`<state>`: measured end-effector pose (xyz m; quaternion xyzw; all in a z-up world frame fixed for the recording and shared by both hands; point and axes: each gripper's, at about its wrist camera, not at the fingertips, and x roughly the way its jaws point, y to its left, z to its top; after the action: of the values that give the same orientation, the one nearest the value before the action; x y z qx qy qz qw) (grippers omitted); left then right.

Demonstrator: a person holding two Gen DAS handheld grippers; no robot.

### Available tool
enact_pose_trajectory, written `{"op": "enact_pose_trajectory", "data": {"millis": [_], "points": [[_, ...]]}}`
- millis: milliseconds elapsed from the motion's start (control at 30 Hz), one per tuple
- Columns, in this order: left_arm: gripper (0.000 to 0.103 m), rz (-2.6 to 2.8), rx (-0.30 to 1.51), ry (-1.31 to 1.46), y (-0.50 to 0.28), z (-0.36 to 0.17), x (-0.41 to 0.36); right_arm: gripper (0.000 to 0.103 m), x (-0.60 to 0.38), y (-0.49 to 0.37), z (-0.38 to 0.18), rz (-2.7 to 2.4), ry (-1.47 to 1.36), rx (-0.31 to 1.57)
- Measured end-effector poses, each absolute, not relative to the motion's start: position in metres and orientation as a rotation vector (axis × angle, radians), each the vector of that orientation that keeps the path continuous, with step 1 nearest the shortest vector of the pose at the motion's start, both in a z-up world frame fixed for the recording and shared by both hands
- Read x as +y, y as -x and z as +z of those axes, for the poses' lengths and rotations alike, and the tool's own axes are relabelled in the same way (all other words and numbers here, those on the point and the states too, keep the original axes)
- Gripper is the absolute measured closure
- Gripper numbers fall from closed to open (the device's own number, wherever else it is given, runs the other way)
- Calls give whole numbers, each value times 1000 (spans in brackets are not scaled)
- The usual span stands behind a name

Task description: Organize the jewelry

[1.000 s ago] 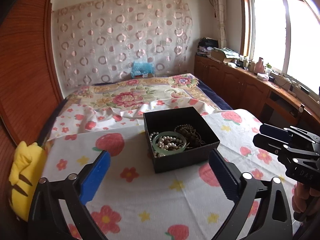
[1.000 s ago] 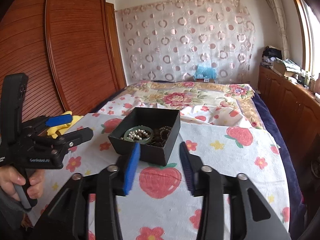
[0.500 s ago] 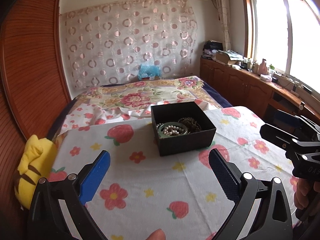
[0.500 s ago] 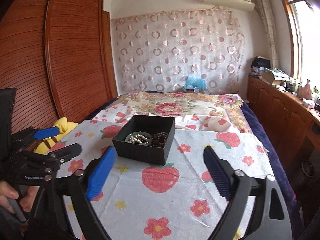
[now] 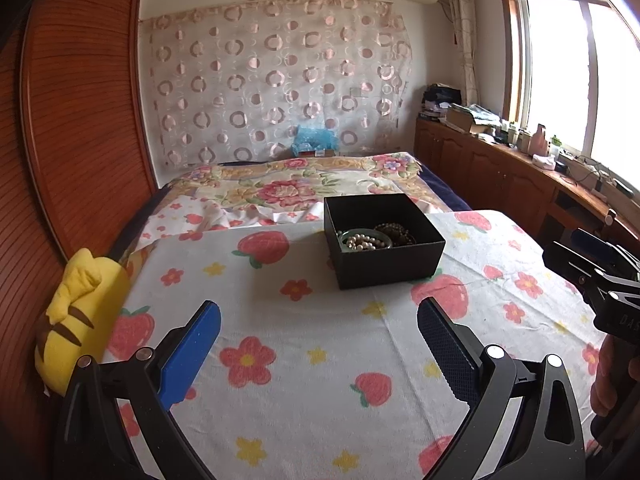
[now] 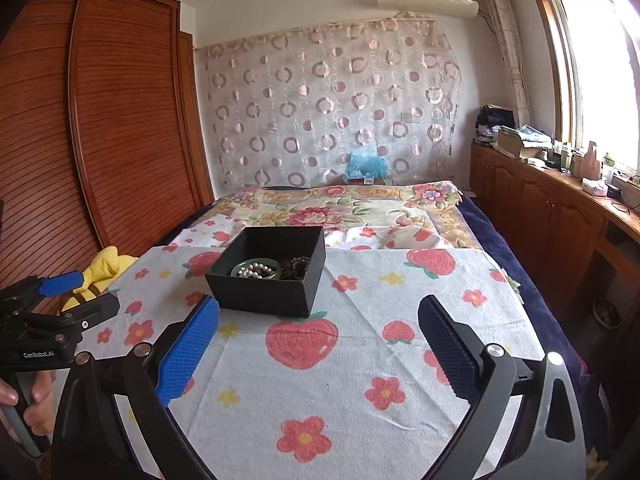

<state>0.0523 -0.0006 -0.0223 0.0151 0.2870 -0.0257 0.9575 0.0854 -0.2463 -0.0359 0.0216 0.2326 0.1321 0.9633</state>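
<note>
Black box (image 5: pixel 384 240) sits on the strawberry cloth (image 5: pixel 304 360) w/ all jewelry inside: green bangle (image 5: pixel 366 239), pearl strand (image 5: pixel 362 243) lying across it, dark bead bracelet (image 5: pixel 394 233) beside. Left gripper (image 5: pixel 318 344) and right gripper (image 6: pixel 318 340) both spread wide, holding nothing, well back from box. Bangle prob stiff, slick, breakable: pinch across rim. 2 strands are limp, light, likely to snag: lift mid-loop, slowly.
</note>
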Motion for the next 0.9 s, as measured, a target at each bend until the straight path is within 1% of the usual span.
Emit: {"op": "enact_pose_trajectory", "data": {"millis": [900], "points": [[8,-47,558,-34,-47,-23,-7,3,-246,-81,-40,273,-43,470]]}}
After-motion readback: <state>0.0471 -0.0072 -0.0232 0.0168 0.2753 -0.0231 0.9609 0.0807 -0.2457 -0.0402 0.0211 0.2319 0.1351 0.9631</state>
